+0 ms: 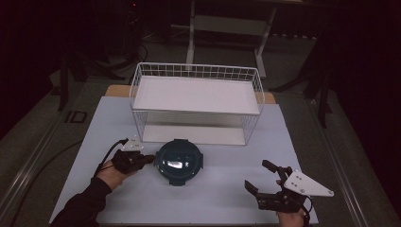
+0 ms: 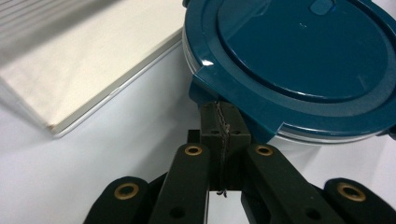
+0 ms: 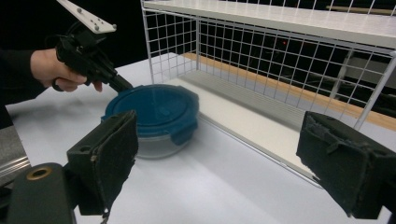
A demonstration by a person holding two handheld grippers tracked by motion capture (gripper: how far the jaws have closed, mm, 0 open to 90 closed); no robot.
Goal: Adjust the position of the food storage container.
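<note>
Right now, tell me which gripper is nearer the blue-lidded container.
Left. The left gripper has its jaws shut at the container lid's edge tab; the right gripper, jaws open, sits well off to its side.

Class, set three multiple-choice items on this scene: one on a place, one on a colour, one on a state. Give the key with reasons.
1. Where is the container?
A. on the rack's top shelf
B. on the table in front of the rack
C. on the floor

2. What colour is its lid?
A. red
B. white
C. dark teal

3. How do the right gripper jaws stand?
A. wide apart, nothing between
B. shut on the lid
C. shut on the rack

Key: B, it stands on the table before the lower shelf; C, the left gripper view shows teal; A, the right gripper view shows a wide gap.
</note>
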